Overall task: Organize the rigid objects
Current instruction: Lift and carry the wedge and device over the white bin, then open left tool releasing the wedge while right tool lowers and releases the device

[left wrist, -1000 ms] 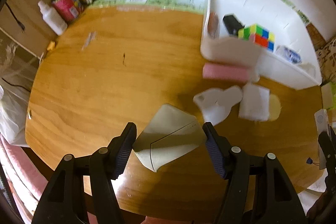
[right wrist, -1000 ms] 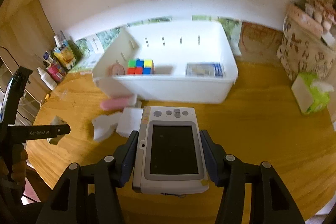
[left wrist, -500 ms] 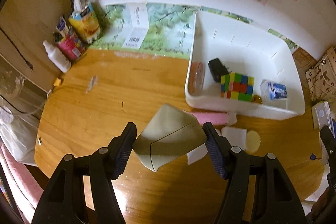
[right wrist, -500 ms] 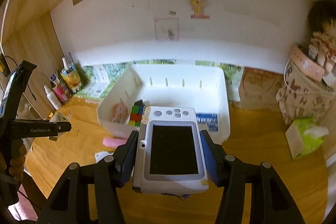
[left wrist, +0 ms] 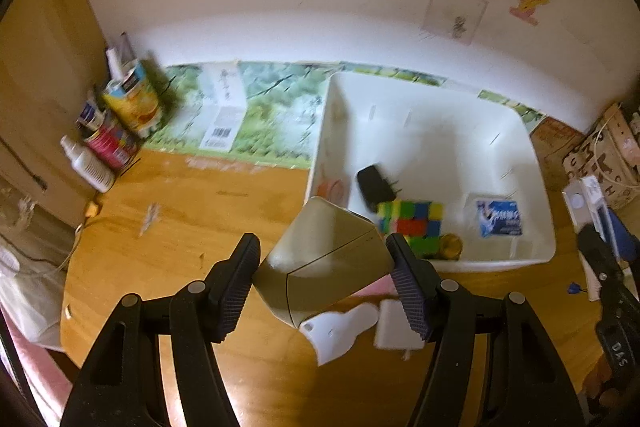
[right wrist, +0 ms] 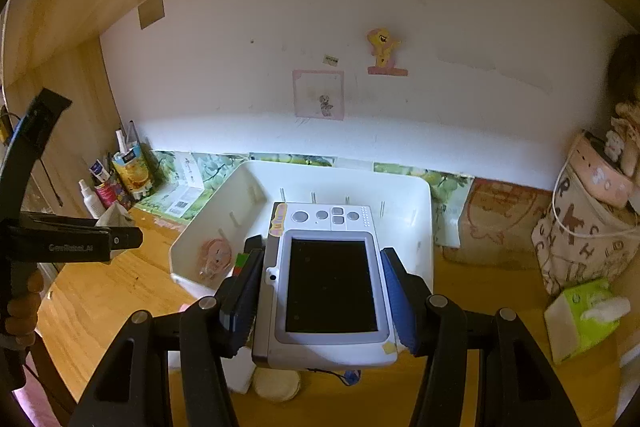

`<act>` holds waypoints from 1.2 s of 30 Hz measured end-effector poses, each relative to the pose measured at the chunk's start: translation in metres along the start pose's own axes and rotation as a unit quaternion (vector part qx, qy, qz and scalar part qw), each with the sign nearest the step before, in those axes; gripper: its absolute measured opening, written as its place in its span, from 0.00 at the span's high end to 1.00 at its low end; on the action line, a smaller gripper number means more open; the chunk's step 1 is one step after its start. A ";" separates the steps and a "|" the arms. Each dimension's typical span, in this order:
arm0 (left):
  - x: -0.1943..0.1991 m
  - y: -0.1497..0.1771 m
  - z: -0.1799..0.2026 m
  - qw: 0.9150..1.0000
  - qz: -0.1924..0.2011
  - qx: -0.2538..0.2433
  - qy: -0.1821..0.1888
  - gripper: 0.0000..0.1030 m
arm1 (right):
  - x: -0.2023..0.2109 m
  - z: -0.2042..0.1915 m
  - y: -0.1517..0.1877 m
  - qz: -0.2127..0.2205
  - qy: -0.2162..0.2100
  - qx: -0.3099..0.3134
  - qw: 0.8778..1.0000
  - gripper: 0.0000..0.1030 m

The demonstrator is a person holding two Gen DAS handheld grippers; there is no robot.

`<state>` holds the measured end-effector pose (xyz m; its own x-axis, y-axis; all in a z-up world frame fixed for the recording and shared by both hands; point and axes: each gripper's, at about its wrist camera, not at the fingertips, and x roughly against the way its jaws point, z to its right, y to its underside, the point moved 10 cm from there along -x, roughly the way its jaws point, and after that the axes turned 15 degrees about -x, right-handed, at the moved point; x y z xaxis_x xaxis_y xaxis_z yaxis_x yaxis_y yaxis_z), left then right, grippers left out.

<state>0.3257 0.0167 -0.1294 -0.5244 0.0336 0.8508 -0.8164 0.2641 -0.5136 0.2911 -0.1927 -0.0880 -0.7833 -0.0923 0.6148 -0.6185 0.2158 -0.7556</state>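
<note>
Left claw (left wrist: 322, 263) gripped a beige box (left wrist: 324, 263); right claw (right wrist: 320, 291) gripped a handheld device (right wrist: 326, 287). White bin (left wrist: 516, 261) lay ahead, upper right in the left view.

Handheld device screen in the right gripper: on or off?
Off, apparently: the handheld device held in the right gripper shows a uniformly dark screen.

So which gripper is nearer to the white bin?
Right. The right gripper holds its device at the white bin. The left gripper, holding a beige box, is beside the bin's left wall.
</note>
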 end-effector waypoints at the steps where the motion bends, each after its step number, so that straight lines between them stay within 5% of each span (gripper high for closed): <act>1: -0.002 -0.004 0.003 1.000 0.007 0.000 0.003 0.34 | -0.003 0.001 -0.002 0.001 -0.002 -0.001 1.000 0.44; 15: -0.026 -0.046 0.047 0.993 0.090 -0.009 0.080 0.33 | -0.063 0.016 -0.006 0.005 -0.034 -0.018 0.999 0.44; 24: -0.056 -0.073 0.073 0.992 0.085 -0.020 0.095 0.33 | -0.106 0.030 0.005 -0.040 -0.033 -0.035 0.998 0.44; 36: -0.069 -0.071 0.089 0.992 0.062 -0.036 0.107 0.30 | -0.119 0.046 0.017 -0.064 -0.013 -0.061 0.996 0.44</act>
<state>0.3979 -0.0900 -0.1617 -0.5500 0.2722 0.7896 -0.7257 0.3123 -0.6131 0.3709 -0.2227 -0.1837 -0.7006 -0.1510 0.6974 -0.7025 0.3170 -0.6372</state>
